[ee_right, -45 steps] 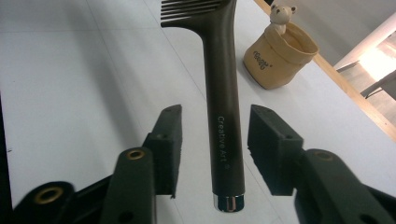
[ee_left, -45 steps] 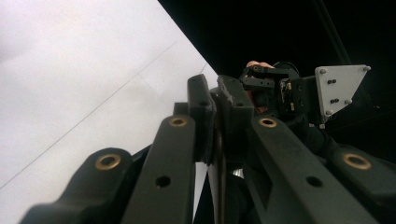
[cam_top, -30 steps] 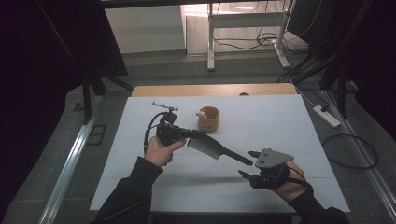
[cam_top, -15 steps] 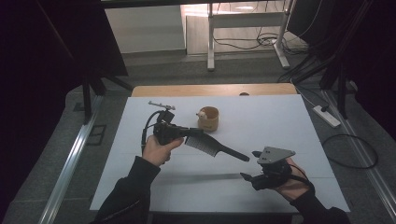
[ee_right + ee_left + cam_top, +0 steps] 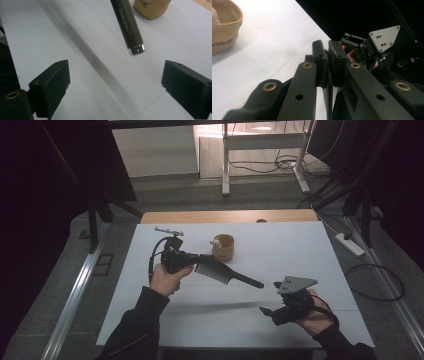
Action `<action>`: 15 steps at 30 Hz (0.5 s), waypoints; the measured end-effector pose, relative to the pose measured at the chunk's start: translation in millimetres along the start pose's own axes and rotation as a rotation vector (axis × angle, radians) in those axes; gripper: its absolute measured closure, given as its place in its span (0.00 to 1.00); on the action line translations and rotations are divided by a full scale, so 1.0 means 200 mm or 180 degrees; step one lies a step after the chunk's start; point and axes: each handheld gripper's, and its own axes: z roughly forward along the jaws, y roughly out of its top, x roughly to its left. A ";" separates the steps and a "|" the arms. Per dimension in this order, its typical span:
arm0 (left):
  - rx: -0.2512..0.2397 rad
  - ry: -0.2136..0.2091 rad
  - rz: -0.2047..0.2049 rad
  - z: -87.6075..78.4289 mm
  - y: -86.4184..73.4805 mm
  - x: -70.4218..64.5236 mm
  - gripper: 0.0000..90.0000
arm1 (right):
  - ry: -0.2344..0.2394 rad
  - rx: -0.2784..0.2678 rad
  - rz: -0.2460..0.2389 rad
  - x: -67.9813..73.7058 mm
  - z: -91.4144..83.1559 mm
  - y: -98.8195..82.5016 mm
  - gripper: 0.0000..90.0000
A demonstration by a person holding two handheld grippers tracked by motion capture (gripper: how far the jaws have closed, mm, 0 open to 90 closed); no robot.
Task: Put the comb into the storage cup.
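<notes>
A black comb (image 5: 225,273) with a long handle hangs level above the white table (image 5: 300,250). My left gripper (image 5: 207,258) is shut on its toothed end. In the left gripper view the pads (image 5: 327,50) press together on the comb's thin edge (image 5: 327,87). My right gripper (image 5: 267,311) sits near the front right, just short of the handle's tip. Its jaws have just been opening and stand wide apart (image 5: 116,82). The handle's metal-capped end (image 5: 127,25) hangs beyond them, with nothing between the pads.
A tan cup (image 5: 223,247) with a small white object inside stands behind the comb. A small metal piece (image 5: 167,231) lies at the table's back left. A power strip (image 5: 350,245) and cables lie on the floor to the right.
The right gripper's jaws have spread apart and drawn slightly back from the comb handle's tip. The left gripper still holds the comb in much the same place.
</notes>
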 end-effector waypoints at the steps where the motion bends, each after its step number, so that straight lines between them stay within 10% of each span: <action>1: -0.0004 0.0013 -0.0001 0.00 0.00 0.00 0.93 | 0.0004 0.0006 0.0006 0.00 0.00 0.00 0.08; 15: -0.0077 0.0110 0.0009 -0.06 0.01 0.01 0.93 | 0.0008 0.0129 0.0169 -0.03 0.00 -0.03 0.02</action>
